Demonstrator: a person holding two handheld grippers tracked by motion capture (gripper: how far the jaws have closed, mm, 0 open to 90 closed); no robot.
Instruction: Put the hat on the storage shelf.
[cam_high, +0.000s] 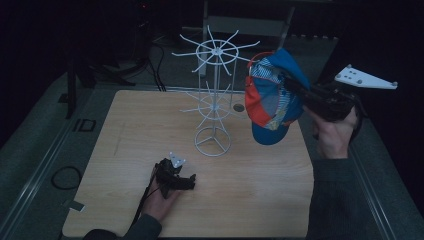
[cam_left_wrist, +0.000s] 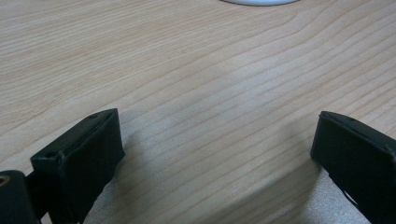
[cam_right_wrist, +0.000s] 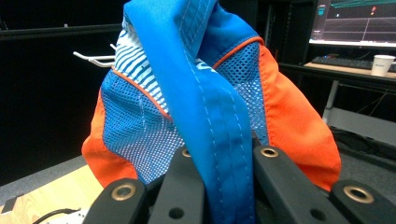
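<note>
A blue and orange mesh cap (cam_high: 272, 97) hangs in the air at the right of the white wire rack (cam_high: 215, 85), close to the tips of its upper arms. My right gripper (cam_high: 295, 90) is shut on the cap's blue strap (cam_right_wrist: 215, 140), which runs up between its jaws. The cap (cam_right_wrist: 154, 121) hides most of the rack in the right gripper view; one white arm (cam_right_wrist: 93, 58) pokes out at its left. My left gripper (cam_high: 189, 179) rests on the wooden table (cam_high: 125, 130) in front of the rack's base, jaws open (cam_left_wrist: 217, 149), nothing between them.
The rack's round base (cam_high: 213, 141) stands near the table's middle, and its white edge (cam_left_wrist: 259, 2) shows at the top of the left gripper view. A monitor (cam_right_wrist: 357, 21) and a paper cup (cam_right_wrist: 382, 64) sit on a far desk.
</note>
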